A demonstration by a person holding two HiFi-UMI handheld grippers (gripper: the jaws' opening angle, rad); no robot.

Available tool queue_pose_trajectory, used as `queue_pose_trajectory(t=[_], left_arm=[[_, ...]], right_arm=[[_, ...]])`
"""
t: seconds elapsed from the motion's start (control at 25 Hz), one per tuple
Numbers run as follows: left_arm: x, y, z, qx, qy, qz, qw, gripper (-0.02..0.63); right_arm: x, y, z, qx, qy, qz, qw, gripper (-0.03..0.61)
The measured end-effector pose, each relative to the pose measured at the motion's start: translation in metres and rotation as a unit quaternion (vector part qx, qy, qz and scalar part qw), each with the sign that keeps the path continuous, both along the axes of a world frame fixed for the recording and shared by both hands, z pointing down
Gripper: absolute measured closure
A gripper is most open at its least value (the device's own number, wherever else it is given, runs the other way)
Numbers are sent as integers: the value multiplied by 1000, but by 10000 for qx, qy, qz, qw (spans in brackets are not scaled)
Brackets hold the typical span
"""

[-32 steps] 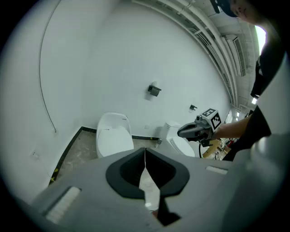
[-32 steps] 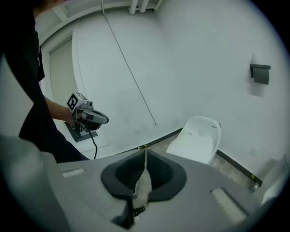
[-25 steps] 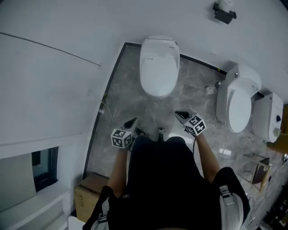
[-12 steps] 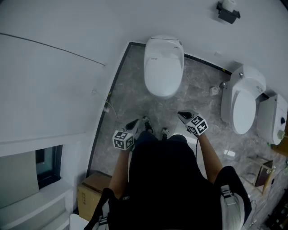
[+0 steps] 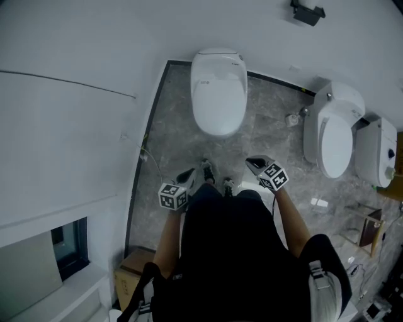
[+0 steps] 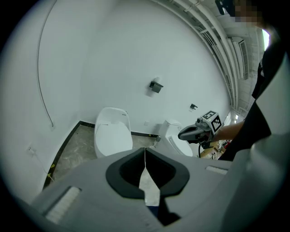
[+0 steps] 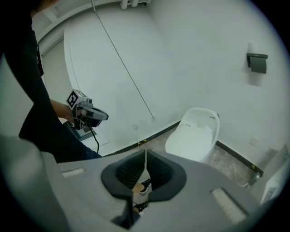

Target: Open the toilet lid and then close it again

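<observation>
A white toilet (image 5: 218, 91) with its lid down stands against the white wall; it also shows in the left gripper view as the toilet (image 6: 111, 136) and in the right gripper view as the toilet (image 7: 195, 133). My left gripper (image 5: 187, 175) is shut and empty, held well short of the bowl, low and to its left. My right gripper (image 5: 254, 164) is shut and empty too, short of the bowl on the right. In each gripper view the jaws meet with nothing between them: left gripper (image 6: 145, 152), right gripper (image 7: 145, 154).
A second white toilet (image 5: 334, 135) and a white bin-like unit (image 5: 376, 151) stand to the right. A dark holder (image 5: 307, 12) hangs on the wall. A cardboard box (image 5: 135, 267) sits at lower left by the wall. Grey marble floor (image 5: 170, 132) surrounds the toilet.
The head view has shifted slightly, so the toilet sits a little further left in frame. Both grippers stay shut at about the same places.
</observation>
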State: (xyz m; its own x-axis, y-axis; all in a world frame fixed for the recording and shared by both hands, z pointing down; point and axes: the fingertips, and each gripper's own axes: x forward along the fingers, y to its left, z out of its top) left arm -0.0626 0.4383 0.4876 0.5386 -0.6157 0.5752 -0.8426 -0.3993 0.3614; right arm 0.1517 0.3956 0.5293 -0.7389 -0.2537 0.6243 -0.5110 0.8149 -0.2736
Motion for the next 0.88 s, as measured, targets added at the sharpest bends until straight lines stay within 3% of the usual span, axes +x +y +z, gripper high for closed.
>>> queue_pose_trajectory(t=[0.88], left_arm=[[-37,-98,22,-205,261,576,9978,601]], right_arm=[[-36,-66,3,-235,276,599,9975,574]])
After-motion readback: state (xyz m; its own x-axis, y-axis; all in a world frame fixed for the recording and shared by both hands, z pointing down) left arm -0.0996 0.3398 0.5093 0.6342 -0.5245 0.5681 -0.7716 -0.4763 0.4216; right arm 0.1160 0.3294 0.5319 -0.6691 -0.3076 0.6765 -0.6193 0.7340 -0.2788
